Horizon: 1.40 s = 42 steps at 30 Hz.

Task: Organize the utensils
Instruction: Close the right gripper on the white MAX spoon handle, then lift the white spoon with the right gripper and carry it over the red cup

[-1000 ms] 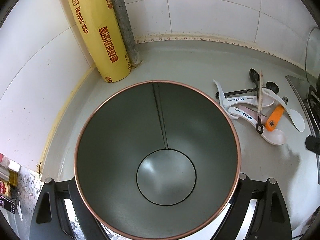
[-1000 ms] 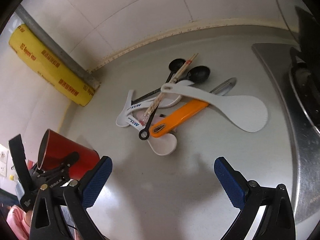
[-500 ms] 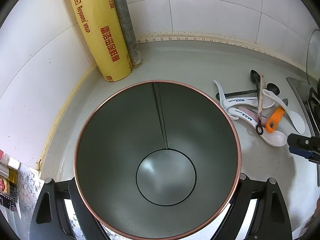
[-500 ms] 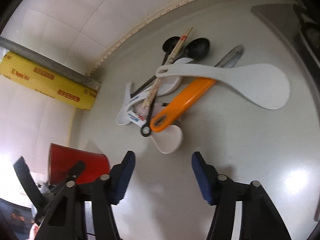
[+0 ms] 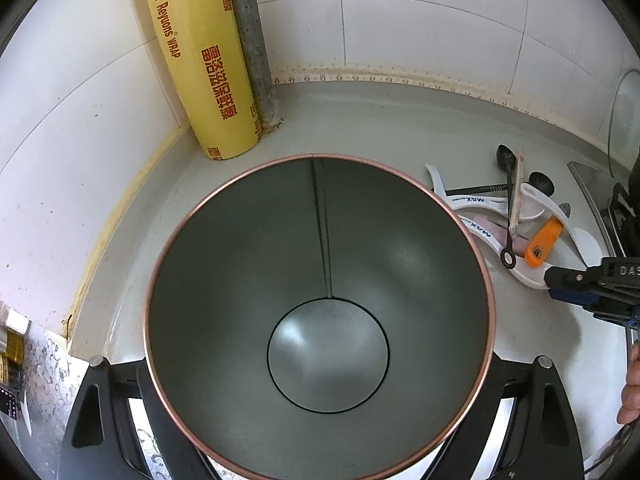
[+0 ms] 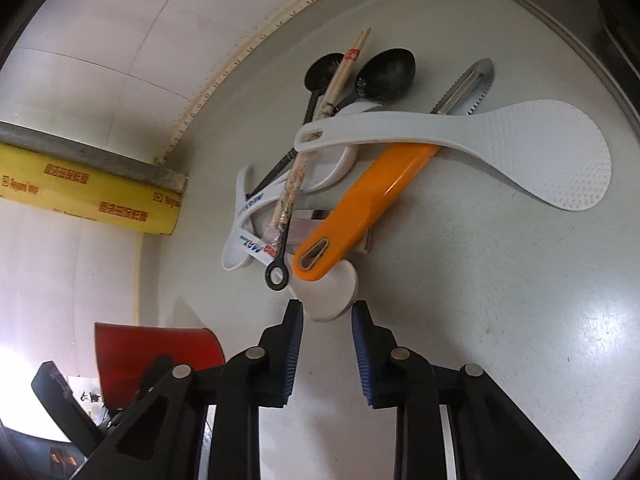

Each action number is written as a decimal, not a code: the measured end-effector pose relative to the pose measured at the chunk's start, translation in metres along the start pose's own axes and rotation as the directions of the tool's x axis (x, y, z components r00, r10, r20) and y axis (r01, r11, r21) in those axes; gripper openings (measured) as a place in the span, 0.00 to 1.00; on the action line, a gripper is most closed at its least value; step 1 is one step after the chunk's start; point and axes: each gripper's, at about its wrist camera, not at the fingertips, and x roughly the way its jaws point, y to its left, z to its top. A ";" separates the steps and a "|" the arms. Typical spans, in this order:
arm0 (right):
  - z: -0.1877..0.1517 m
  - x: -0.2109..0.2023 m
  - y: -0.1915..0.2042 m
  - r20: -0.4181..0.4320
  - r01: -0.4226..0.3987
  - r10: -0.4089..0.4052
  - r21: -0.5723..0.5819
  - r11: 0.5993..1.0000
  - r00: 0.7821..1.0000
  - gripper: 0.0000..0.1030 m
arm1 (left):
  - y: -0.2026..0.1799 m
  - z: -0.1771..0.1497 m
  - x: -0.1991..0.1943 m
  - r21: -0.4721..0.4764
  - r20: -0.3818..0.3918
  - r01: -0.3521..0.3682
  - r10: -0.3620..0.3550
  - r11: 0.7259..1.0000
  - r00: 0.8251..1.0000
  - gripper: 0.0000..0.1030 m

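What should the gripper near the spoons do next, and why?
Probably finish closing on the white spoon. The right gripper has just been narrowing its jaws, and the spoon's bowl sits between them, apparently not yet pinched. The left gripper holds the cup, empty and waiting.

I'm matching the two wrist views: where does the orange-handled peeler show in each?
Left wrist: orange-handled peeler at the right edge, in the utensil pile past the cup's rim.
Right wrist: the peeler lies centre, slanting under the white rice paddle.
Shared landmark: yellow wrap roll.
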 end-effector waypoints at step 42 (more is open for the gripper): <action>-0.026 -0.111 0.019 0.262 0.239 -0.204 -0.110 0.965 0.943 0.08 | -0.023 -0.010 -0.012 0.111 0.036 0.107 -0.111 0.988 0.993 0.87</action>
